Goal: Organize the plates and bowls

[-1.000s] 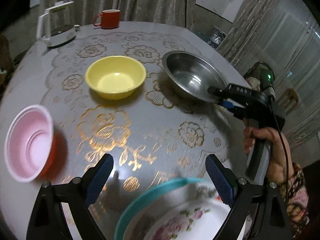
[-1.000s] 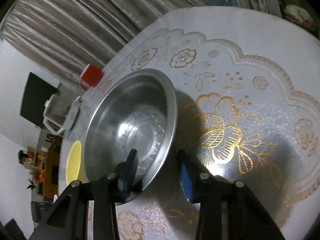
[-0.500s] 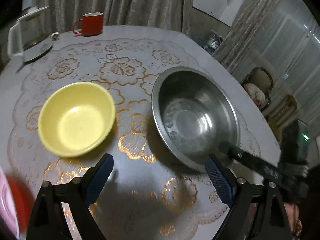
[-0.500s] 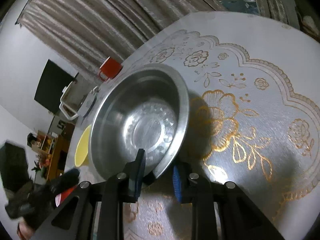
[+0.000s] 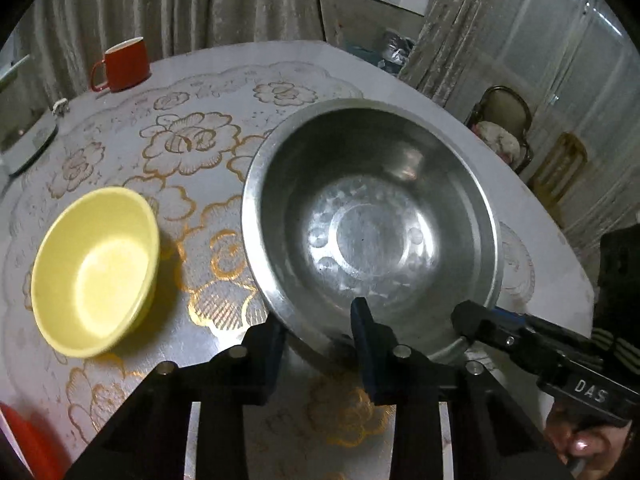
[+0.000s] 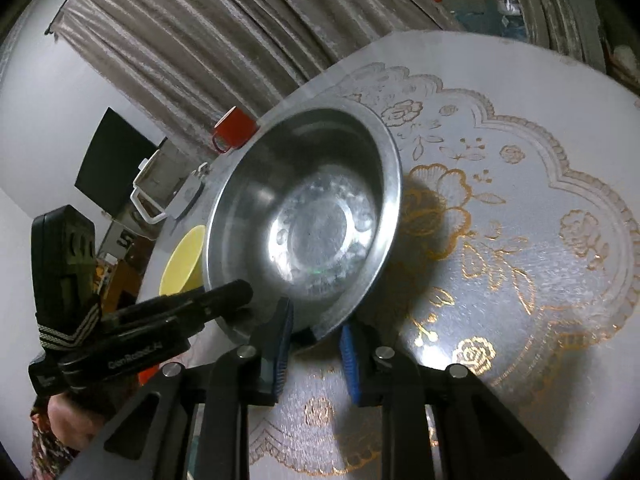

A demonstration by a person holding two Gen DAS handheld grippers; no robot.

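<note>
Both grippers straddle the near rim of the steel bowl [image 5: 372,216]. The left gripper [image 5: 318,344] has its fingers narrowed around the rim, one inside and one outside. The right gripper [image 6: 314,340] clamps the rim just beside it, equally near.

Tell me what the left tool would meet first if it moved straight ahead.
The steel bowl: the left tool already has its near rim between its fingers, so the rim's wall comes first. Whether the pads touch it yet is unclear.

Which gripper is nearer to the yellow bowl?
Left. The left gripper grips the steel bowl's near rim on the side beside the yellow bowl; the right gripper grips the rim farther from it.
</note>
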